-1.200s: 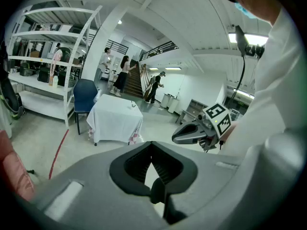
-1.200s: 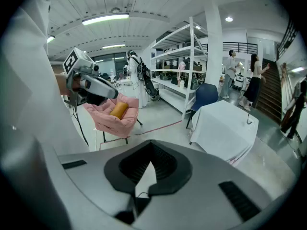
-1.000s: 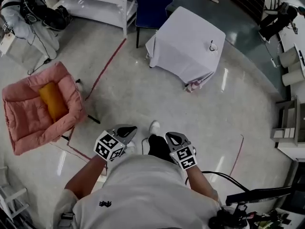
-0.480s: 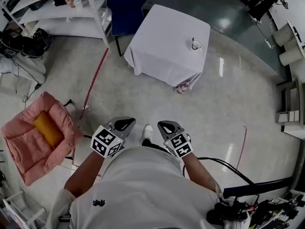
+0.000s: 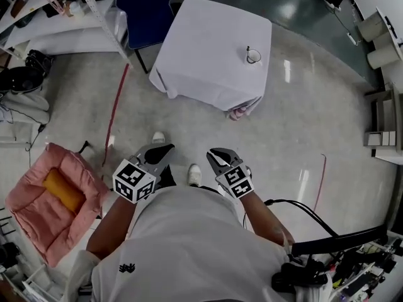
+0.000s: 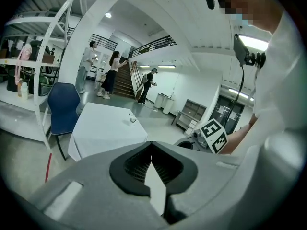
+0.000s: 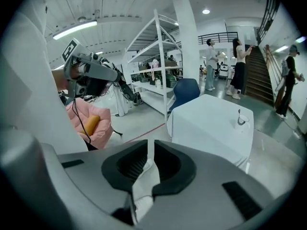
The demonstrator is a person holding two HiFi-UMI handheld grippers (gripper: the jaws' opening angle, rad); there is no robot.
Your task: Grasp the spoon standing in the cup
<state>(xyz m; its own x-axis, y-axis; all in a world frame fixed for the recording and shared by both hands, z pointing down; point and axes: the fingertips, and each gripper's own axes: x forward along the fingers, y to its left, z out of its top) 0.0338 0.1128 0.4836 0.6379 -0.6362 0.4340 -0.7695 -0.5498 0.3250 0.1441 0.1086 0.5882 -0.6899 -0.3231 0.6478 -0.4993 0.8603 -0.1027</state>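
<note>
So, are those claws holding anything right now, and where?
Nothing. The left claw is shut empty, the right claw is opening, empty; the spoon stands in its cup.

Head view: looking steeply down over the wearer's shoulders at the floor, with the white-draped surface (image 5: 211, 49) far off at top centre. Two gripper views: set close behind the fingers (image 6: 86, 190) filling the lower frame, facing level across the room. Shared by all three: that surface, the cup (image 5: 253, 55) on it, the blue chair (image 5: 146, 8). Shared by head and right gripper views: the pink cushion (image 5: 38, 225).
</note>
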